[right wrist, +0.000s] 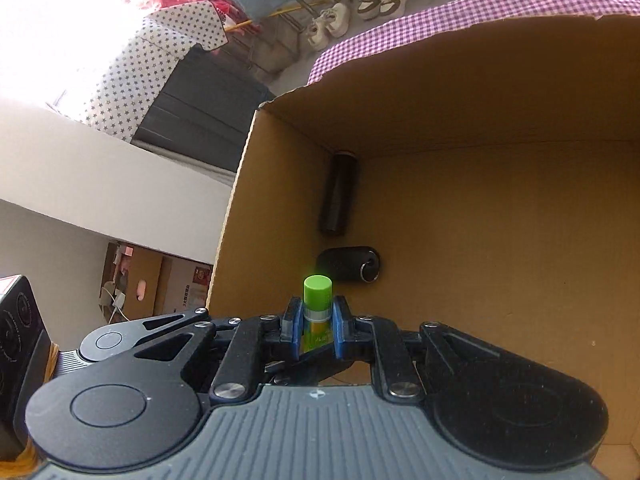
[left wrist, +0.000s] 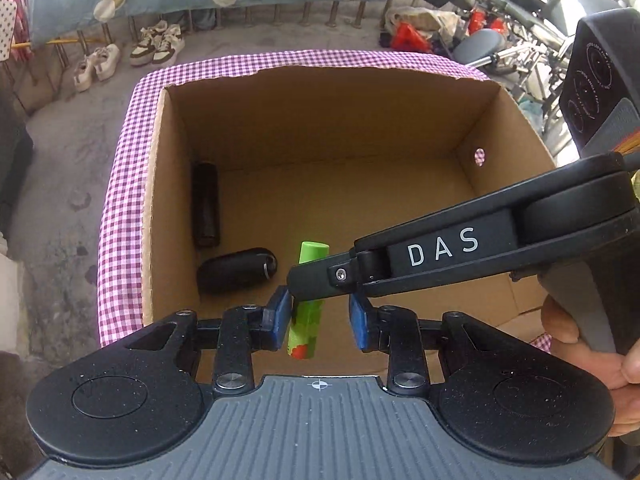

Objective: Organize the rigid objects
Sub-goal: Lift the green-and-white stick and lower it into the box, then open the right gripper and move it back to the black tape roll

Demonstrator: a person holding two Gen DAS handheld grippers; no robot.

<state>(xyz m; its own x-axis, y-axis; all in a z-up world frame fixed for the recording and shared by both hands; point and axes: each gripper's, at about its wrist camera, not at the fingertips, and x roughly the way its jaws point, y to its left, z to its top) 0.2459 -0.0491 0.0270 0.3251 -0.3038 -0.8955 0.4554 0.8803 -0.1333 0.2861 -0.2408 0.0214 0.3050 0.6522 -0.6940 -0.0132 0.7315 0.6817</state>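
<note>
A green glue stick [left wrist: 305, 322] [right wrist: 317, 312] is held upright over the open cardboard box [left wrist: 168, 200] [right wrist: 240, 208]. My right gripper [right wrist: 316, 326] is shut on it just below its green cap; in the left wrist view the right gripper [left wrist: 310, 278] reaches in from the right. My left gripper [left wrist: 320, 320] is open, its blue pads on either side of the stick's lower part, the left pad [left wrist: 282, 314] close to or touching it. A black cylinder [left wrist: 205, 210] [right wrist: 338, 194] and a black pouch [left wrist: 236, 274] [right wrist: 348, 268] lie on the box floor at the left.
The box stands on a table with a purple checked cloth [left wrist: 120, 208] [right wrist: 440, 16]. Shoes [left wrist: 156, 44] and wheelchairs [left wrist: 520, 12] stand on the concrete floor beyond. A star-patterned cloth [right wrist: 132, 76] and stacked cartons [right wrist: 156, 284] lie to the left.
</note>
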